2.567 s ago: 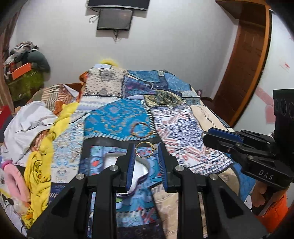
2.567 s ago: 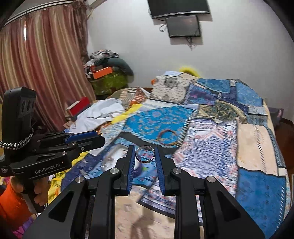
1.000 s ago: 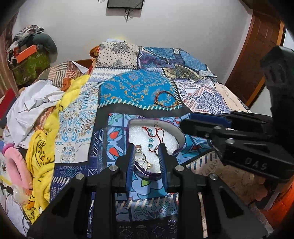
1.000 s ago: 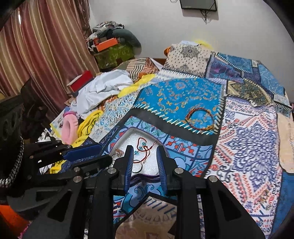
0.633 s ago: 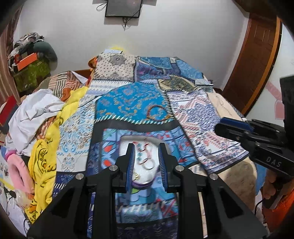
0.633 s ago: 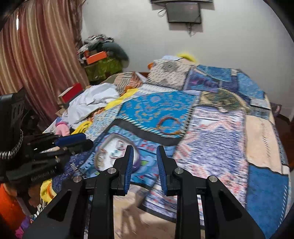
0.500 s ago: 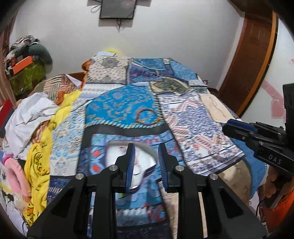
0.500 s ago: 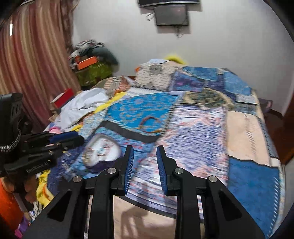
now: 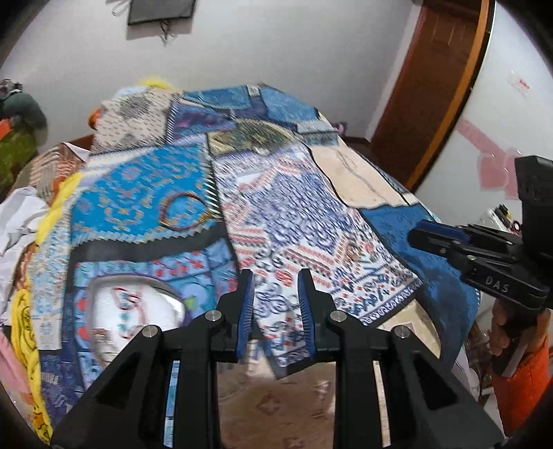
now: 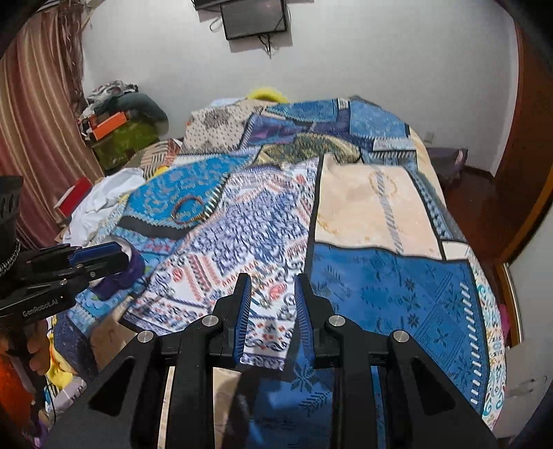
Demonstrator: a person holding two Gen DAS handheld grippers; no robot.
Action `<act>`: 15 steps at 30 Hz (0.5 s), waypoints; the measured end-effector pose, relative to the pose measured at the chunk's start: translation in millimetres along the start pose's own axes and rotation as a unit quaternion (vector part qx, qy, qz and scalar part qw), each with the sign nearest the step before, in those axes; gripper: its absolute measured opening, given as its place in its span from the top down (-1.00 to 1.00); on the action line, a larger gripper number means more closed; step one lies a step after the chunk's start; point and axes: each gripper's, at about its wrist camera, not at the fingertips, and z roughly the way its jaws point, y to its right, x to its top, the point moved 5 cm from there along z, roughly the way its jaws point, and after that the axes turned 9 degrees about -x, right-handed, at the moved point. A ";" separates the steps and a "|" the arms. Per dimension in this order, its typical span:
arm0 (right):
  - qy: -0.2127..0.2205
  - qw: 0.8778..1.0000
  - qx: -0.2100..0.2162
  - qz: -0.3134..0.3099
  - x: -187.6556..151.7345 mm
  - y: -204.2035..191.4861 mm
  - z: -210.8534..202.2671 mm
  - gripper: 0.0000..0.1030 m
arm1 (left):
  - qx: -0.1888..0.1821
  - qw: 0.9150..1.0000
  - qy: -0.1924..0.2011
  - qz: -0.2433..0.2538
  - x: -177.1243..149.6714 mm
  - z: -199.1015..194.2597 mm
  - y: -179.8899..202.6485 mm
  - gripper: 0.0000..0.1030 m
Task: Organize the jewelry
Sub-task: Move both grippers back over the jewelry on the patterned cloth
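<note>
Above the patchwork bedspread [image 10: 380, 293], the right gripper [image 10: 271, 293] hangs with fingers [image 10: 242, 304] parted, empty.

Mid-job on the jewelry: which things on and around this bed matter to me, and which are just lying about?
Job items:
jewelry tray holding small pieces
bangles lying loose on the patchwork bedspread
left gripper and right gripper, both open, nothing held

Lying about:
clothes pile
wall screen
curtain

Both wrist cameras are looking forward along their own fingers, down the patchwork bedspread [image 9: 297, 214] toward the far white wall [image 10: 380, 62]. The left view is sitting slightly left, catching the door [image 9: 435, 76]; the right view is taking in the curtain [image 10: 31, 138]. Both are sharing the bangle [image 9: 185, 211], seemingly from similar height.
</note>
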 end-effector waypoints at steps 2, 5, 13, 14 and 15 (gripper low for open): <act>-0.011 1.000 0.003 -0.007 -4.7 -2.0 7.3 0.55 | -0.007 1.000 -0.016 0.000 -5.8 11.9 3.3 0.52; -0.022 1.000 0.008 -0.021 -10.8 -5.5 16.4 0.55 | -0.018 0.999 -0.036 -0.004 -15.5 24.0 6.1 0.52; -0.039 0.998 0.010 -0.056 -25.0 -16.1 31.1 0.55 | -0.026 0.998 -0.052 0.000 -26.8 38.7 7.8 0.52; -0.040 0.997 0.007 -0.061 -26.8 -16.3 32.5 0.55 | -0.026 0.998 -0.052 0.000 -26.7 39.5 7.6 0.52; -0.041 0.997 0.007 -0.063 -27.3 -16.5 33.6 0.55 | -0.027 0.998 -0.051 -0.001 -26.4 40.3 7.2 0.52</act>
